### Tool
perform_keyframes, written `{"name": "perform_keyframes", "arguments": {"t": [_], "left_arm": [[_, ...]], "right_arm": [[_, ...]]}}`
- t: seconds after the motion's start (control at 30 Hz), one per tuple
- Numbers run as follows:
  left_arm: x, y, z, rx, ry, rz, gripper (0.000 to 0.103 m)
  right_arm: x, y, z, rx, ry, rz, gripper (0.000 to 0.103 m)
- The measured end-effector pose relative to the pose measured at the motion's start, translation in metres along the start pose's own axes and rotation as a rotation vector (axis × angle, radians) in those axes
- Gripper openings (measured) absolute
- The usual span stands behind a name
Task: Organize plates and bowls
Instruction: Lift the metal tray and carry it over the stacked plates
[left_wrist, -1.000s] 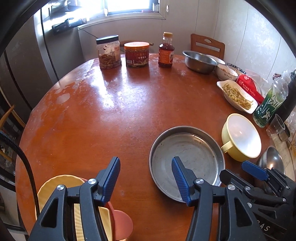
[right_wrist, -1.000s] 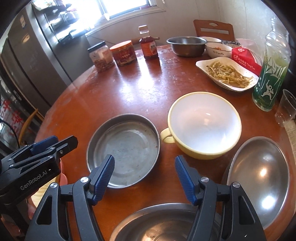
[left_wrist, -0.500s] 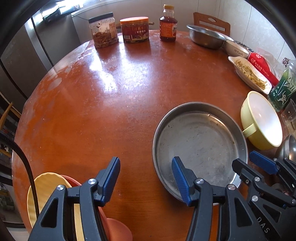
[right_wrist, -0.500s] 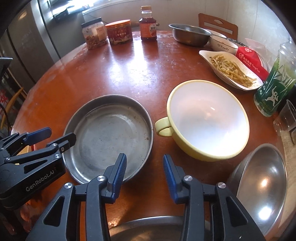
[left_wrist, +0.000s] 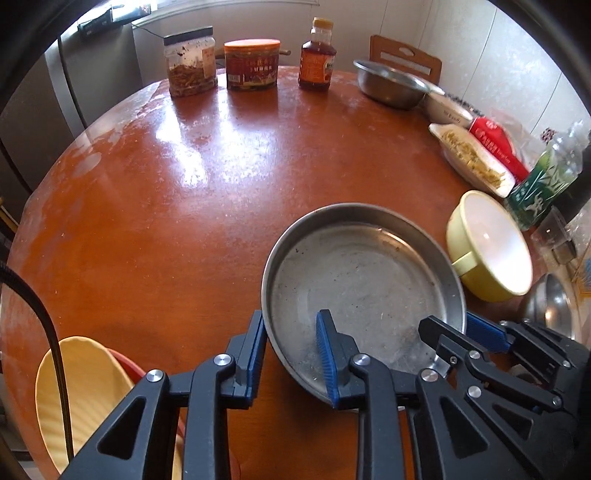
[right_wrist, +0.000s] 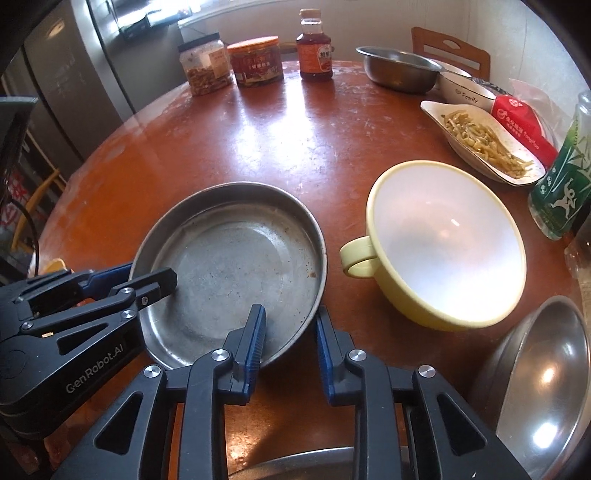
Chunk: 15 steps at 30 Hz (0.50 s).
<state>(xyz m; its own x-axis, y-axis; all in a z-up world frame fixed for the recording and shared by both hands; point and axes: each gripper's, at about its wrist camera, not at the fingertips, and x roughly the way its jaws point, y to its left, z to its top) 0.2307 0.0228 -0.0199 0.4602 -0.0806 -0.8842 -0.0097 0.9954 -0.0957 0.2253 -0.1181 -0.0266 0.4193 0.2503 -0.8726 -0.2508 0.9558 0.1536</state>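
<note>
round scuffed metal pan (left_wrist: 364, 280), left tool (left_wrist: 291, 347) clamping its rim, right tool (right_wrist: 290, 338) closing on its rim

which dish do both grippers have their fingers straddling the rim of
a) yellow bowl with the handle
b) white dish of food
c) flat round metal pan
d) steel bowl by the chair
c: the left gripper and right gripper each have one finger inside and one outside the metal pan wall.

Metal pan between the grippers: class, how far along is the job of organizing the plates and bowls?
Done: a yellow plate sits stacked on red dishes. In hand: the left gripper grips the metal pan by its rim; the right gripper is closing on that rim too. Left: the yellow bowl and steel bowl lie unstacked.
</note>
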Motion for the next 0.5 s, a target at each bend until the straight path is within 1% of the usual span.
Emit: {"name": "perform_keyframes", "arguments": {"t": [0.07, 0.13, 0.23, 0.5], "left_arm": [[-0.011, 0.001, -0.001, -0.006, -0.022, -0.009, 0.028], [-0.022, 0.001, -0.003, -0.008, -0.049, 0.001, 0.028], [-0.039, 0.004, -0.007, -0.025, -0.076, -0.003, 0.028], [-0.084, 0.013, -0.023, -0.044, -0.164, 0.028, 0.028]], "right_arm": [[-0.009, 0.001, 0.001, -0.004, -0.030, -0.003, 0.027], [-0.020, 0.003, 0.001, 0.005, -0.054, 0.022, 0.027], [-0.035, 0.009, 0.000, 0.000, -0.090, 0.044, 0.027], [-0.071, 0.031, -0.008, -0.033, -0.163, 0.094, 0.027]]}}
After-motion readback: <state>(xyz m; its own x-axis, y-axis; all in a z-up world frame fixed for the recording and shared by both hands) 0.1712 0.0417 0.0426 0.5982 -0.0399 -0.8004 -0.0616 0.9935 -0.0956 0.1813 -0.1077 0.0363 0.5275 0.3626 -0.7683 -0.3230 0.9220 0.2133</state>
